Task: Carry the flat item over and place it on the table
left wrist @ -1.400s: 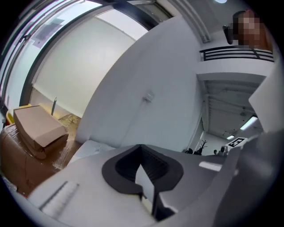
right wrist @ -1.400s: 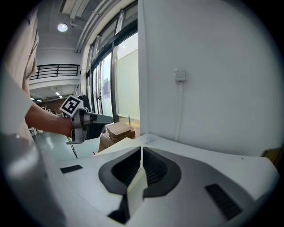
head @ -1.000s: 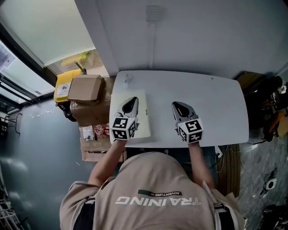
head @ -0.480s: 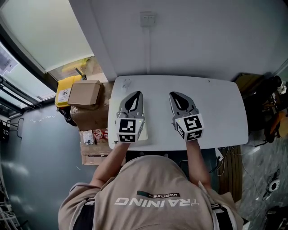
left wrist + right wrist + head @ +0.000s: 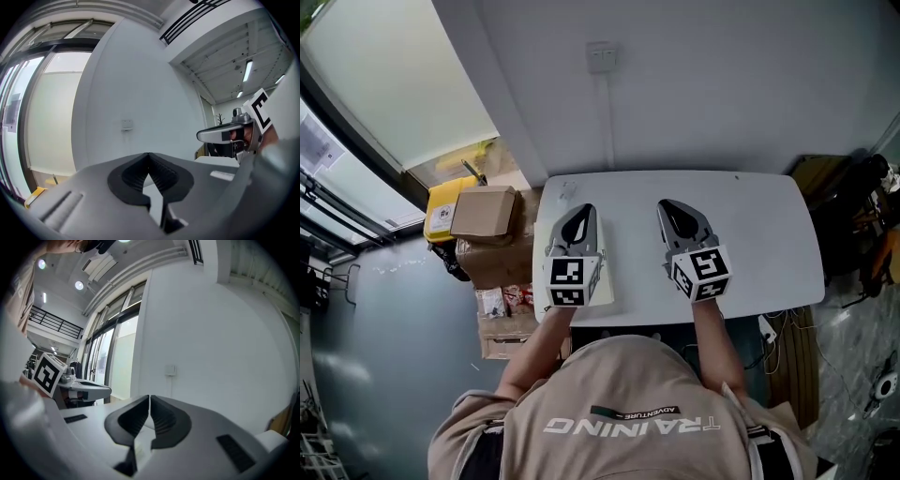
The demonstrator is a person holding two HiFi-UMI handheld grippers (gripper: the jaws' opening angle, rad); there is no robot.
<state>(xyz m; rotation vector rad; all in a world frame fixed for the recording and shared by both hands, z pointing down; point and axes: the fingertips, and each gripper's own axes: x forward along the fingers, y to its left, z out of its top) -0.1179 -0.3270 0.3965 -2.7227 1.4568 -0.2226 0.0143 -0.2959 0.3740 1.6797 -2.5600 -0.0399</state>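
The flat item (image 5: 607, 265), a pale cream board, lies on the left part of the white table (image 5: 759, 234). My left gripper (image 5: 578, 217) hovers over it, jaws shut and empty, hiding most of the board. To its right my right gripper (image 5: 677, 212) hangs over bare tabletop, also shut with nothing in it. In the left gripper view the left gripper (image 5: 148, 154) points at the white wall, with the right gripper (image 5: 225, 135) at the right edge. The right gripper (image 5: 149, 397) faces the same wall in the right gripper view, where the left gripper (image 5: 84, 389) shows at the left.
A cardboard box (image 5: 483, 211) and a yellow container (image 5: 442, 214) stand stacked left of the table, beside a large window. A small clear object (image 5: 566, 192) sits at the table's far left corner. A wall socket (image 5: 601, 56) is above. Dark clutter (image 5: 853, 216) lies at the right.
Both grippers have risen off the table, still shut. The left one has rolled so its marker cube faces up. The board has stayed where it lies.
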